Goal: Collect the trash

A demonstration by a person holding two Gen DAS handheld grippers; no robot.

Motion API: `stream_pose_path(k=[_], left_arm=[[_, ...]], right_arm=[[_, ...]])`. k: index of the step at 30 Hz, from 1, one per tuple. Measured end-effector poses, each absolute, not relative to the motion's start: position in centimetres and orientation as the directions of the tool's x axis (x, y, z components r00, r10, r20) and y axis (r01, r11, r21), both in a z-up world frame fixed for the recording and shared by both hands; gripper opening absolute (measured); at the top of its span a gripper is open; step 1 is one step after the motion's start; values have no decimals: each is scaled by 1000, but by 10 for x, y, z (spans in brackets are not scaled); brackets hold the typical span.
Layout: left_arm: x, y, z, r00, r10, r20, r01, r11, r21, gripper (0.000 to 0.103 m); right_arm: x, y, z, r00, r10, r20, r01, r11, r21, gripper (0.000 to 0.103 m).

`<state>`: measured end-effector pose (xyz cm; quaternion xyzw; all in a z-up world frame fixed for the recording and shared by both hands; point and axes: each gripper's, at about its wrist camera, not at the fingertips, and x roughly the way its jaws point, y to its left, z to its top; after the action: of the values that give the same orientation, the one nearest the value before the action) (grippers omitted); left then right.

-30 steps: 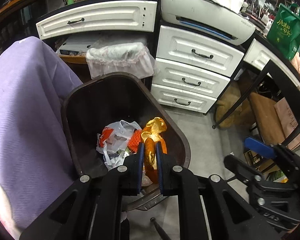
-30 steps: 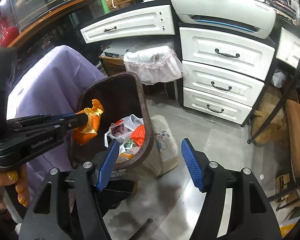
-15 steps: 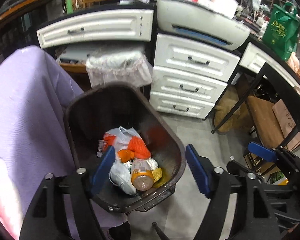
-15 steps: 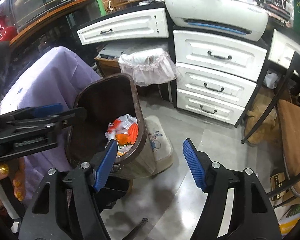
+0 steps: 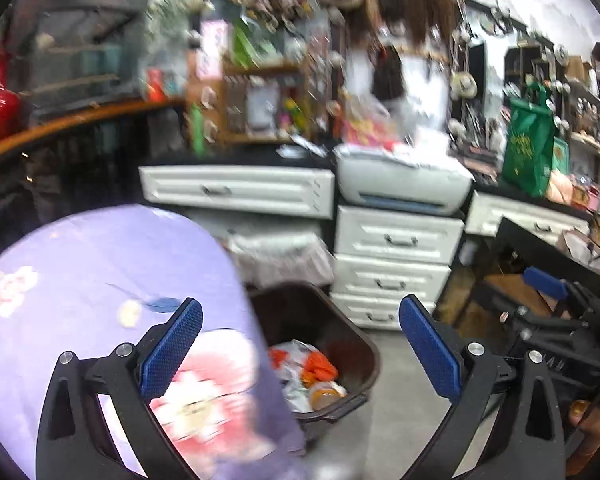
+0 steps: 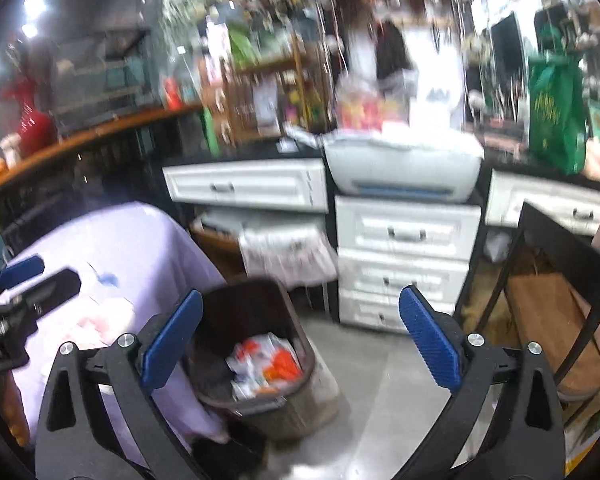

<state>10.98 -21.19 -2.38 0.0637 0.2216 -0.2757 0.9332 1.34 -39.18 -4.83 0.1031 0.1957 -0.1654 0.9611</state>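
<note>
A dark brown trash bin [image 5: 370, 354] stands on the floor below and ahead of my left gripper [image 5: 300, 312]. In it lie a white plastic bag, orange scraps [image 5: 318, 364] and a bottle [image 5: 326, 394]. The left jaws are opening wide, with nothing between the blue pads. In the right wrist view the same bin [image 6: 296, 320] sits lower, trash [image 6: 264, 364] showing inside. My right gripper [image 6: 301, 300] is also opening, and holds nothing. Both views are blurred.
A purple flowered cloth [image 5: 100, 300] drapes over something at the left, right against the bin. White drawers [image 5: 396, 260] with a printer [image 5: 404, 184] on top stand behind. A black-framed table [image 6: 540, 280] is at the right. A green bag [image 5: 528, 152] sits on the counter.
The left gripper let the orange-gold wrapper go into the bin and opened wide. The right jaws widened too. Both grippers rose and tilted up, so the bin dropped lower in both views.
</note>
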Motion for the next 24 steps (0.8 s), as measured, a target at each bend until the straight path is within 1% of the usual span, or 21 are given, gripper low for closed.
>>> stream_pose_path(k=[3,6,9,11,14,20,24], left_arm=[[84,-184,-10,795,-461,-395,511,859,26,97],[69,-164,-4,818,-435,-376,484,874,44,98],[51,-140,-1,846,-397,-357,438,898,38,98],[43,-126,-1,861,-373,-344,406,914,23,98],[29,-105,-2,881,-343,-327,363,932,0,98],[2,-77,-2,920,-276,-278,284,959,-12,97],[-7,-70,-1,921,-291,-257,289,956,-44,97]], right_arm=[[2,-365,-30,896,-218,-387,293,944,148,97],[-11,-342,-24,913,-181,-365,255,952,167,97],[-21,-316,-21,918,-134,-375,196,971,134,97],[-30,-300,-22,918,-135,-372,185,977,101,97],[-49,-281,-22,927,-160,-339,196,978,73,97],[-70,-258,-14,946,-155,-285,171,985,32,97],[-81,-248,-14,954,-145,-264,157,987,24,97]])
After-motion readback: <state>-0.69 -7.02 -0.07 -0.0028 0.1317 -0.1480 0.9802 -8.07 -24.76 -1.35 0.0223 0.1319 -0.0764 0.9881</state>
